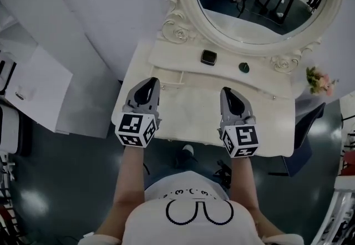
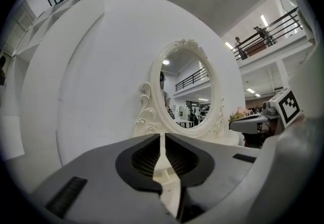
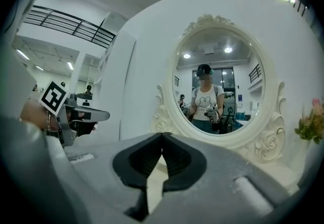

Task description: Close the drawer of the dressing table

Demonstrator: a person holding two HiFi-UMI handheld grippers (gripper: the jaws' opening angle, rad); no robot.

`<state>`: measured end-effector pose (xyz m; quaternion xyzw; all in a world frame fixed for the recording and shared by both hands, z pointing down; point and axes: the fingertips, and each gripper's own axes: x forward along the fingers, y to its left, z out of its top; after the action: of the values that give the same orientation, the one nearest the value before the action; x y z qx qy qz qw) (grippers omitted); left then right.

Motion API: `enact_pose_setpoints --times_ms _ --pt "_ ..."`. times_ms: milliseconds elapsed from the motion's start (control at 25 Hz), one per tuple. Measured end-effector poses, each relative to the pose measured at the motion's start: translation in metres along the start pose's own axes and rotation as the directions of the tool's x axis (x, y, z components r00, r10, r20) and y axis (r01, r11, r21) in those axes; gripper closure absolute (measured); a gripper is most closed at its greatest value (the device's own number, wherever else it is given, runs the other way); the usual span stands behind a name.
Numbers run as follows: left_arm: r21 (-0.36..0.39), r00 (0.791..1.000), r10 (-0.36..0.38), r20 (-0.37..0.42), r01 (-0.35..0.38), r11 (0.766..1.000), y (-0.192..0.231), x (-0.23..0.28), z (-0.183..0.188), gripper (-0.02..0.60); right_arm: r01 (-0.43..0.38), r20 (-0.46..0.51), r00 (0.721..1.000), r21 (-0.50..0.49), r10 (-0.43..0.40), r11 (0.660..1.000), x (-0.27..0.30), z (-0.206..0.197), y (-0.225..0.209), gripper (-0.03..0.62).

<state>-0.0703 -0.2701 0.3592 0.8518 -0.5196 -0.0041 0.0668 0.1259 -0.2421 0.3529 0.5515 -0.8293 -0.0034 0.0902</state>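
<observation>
The small drawer (image 1: pixel 172 78) sticks out a little from the low shelf (image 1: pixel 177 58) under the mirror (image 1: pixel 260 0), over on the left. Its front edge faces the wide white counter (image 1: pixel 194 122). Our left claw (image 1: pixel 147 87) hovers just beside it, pinched together. Our right claw (image 1: pixel 228 94), pinched together too, is farther right.

No legible words, numbers or brand marks appear on anything here.
</observation>
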Motion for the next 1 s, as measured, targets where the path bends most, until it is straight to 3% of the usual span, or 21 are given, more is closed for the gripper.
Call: enact_pose_setpoints --times_ms 120,160,400,560,800,1000 --pt "-0.010 1.000 0.000 -0.031 0.000 1.000 0.008 0.025 -0.013 0.402 0.015 -0.023 1.000 0.019 -0.014 1.000 0.019 -0.010 -0.018 0.592" --pt "-0.012 0.999 0.003 -0.039 -0.003 1.000 0.012 0.032 -0.017 0.383 0.023 -0.030 0.999 0.030 -0.022 0.999 0.025 -0.013 -0.022 0.592" --pt "-0.025 0.996 0.038 -0.082 -0.040 0.999 0.046 0.053 -0.041 0.380 0.072 -0.098 0.993 0.078 -0.064 0.994 0.051 -0.035 -0.022 0.592" --pt "-0.008 0.988 0.001 -0.152 -0.002 1.000 0.049 0.056 -0.074 0.380 0.116 -0.149 0.984 0.087 -0.102 0.989 0.059 -0.054 -0.017 0.592" --pt "-0.022 0.960 -0.006 -0.281 0.000 1.000 0.050 0.054 -0.140 0.383 0.123 -0.253 0.963 0.121 -0.089 0.985 0.064 -0.099 0.001 0.592" --pt "-0.040 0.923 -0.006 -0.384 -0.010 0.999 0.047 0.057 -0.188 0.390 0.107 -0.317 0.947 0.148 -0.056 0.983 0.065 -0.134 0.013 0.592"
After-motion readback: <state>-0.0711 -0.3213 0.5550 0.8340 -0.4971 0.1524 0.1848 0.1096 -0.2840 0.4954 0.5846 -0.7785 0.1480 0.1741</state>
